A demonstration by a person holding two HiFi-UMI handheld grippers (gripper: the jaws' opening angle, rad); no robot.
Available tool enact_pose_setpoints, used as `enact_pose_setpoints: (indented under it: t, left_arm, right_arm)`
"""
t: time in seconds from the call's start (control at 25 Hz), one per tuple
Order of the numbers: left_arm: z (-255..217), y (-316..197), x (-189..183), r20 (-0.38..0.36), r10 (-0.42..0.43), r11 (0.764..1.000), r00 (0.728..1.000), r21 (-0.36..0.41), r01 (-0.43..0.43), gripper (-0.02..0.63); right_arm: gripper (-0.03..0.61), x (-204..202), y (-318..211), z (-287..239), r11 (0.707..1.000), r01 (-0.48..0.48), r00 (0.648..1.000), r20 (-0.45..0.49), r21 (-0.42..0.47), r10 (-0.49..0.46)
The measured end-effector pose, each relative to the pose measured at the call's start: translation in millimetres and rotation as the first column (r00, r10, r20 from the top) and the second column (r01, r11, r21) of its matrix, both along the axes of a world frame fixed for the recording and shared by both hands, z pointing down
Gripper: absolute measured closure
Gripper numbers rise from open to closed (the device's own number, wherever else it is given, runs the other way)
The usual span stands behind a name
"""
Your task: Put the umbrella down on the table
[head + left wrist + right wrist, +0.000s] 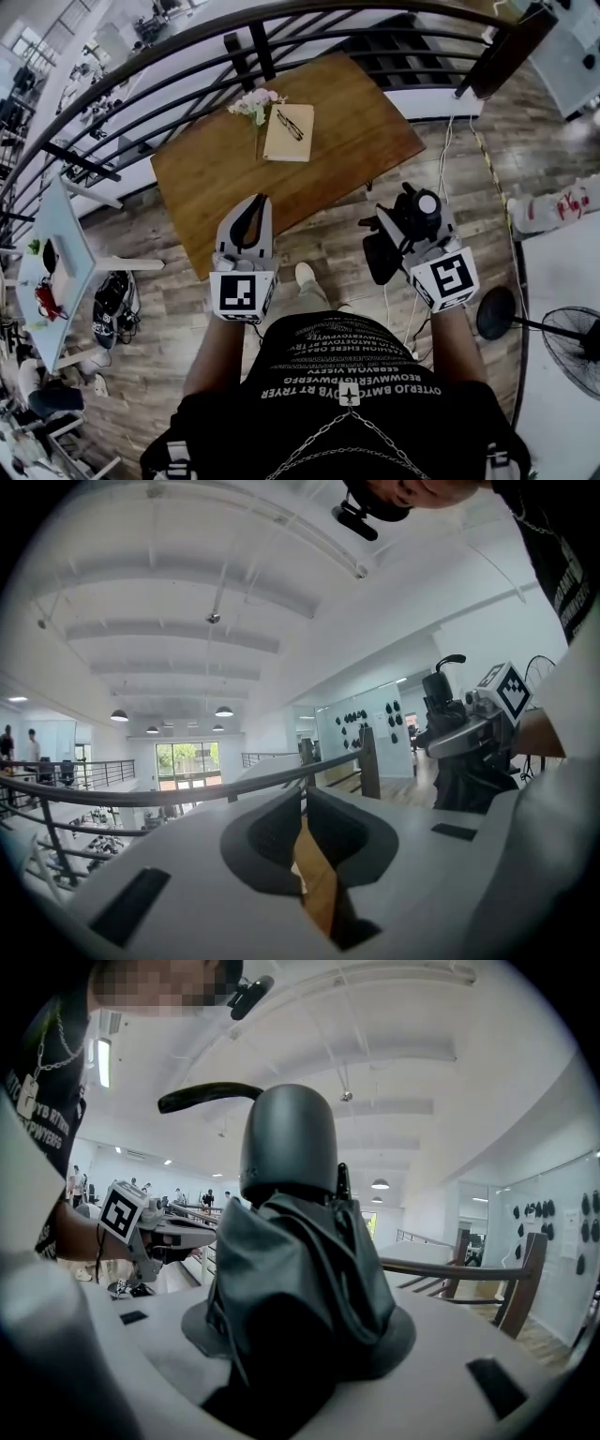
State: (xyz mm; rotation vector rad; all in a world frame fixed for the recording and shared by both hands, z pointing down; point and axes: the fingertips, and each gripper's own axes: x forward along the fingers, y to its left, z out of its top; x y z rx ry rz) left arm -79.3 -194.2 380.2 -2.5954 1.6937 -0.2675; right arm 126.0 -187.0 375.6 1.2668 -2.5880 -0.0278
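One curved dark railing [187, 42] runs beyond the work area. One wooden tabletop [356, 122] stands in front of it, seen from above in the head view.

Two grippers are held side by side at the near side of the tabletop, well apart from each other.

The right gripper [394, 232] has its fingers pinched on one folded dark umbrella [405, 225]. In the right gripper view the umbrella [295, 1260] fills the space between the fingers, and its rounded grey end stands above the bunched fabric. The umbrella is held over the floor, just off the tabletop's near right edge and not resting on it.

The left gripper [253, 211] has its fingers pressed together at the tips. The left gripper view shows only a narrow slit between the pads [277, 832], with nothing in it.

The tabletop's far left part carries three items:
- one tan notebook [286, 141]
- one small bunch of pale flowers [255, 103], just beside the notebook
- one pair of glasses [290, 125], lying on the notebook
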Motion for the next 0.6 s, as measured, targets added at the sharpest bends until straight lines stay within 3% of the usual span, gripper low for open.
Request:
enact_pose_setpoints:
  t: [0.52, 0.6]
  left_arm:
    - [2.7, -83.3, -37.7, -0.017, 0.018, 1.000, 1.000, -0.017, -0.018, 0.572]
    - [-7.7, -95.9, -49.7, -0.034, 0.011, 1.000, 0.999, 0.009, -0.011, 0.572]
  right_arm:
    - [0.337, -30.9, -81.4, -5.5, 1.000, -0.025, 0.999, -0.049, -0.019, 0.024]
    - [0.337, -39.0, -89.9, -8.7, 1.000, -0.027, 0.998, -0.057, -0.013, 0.026]
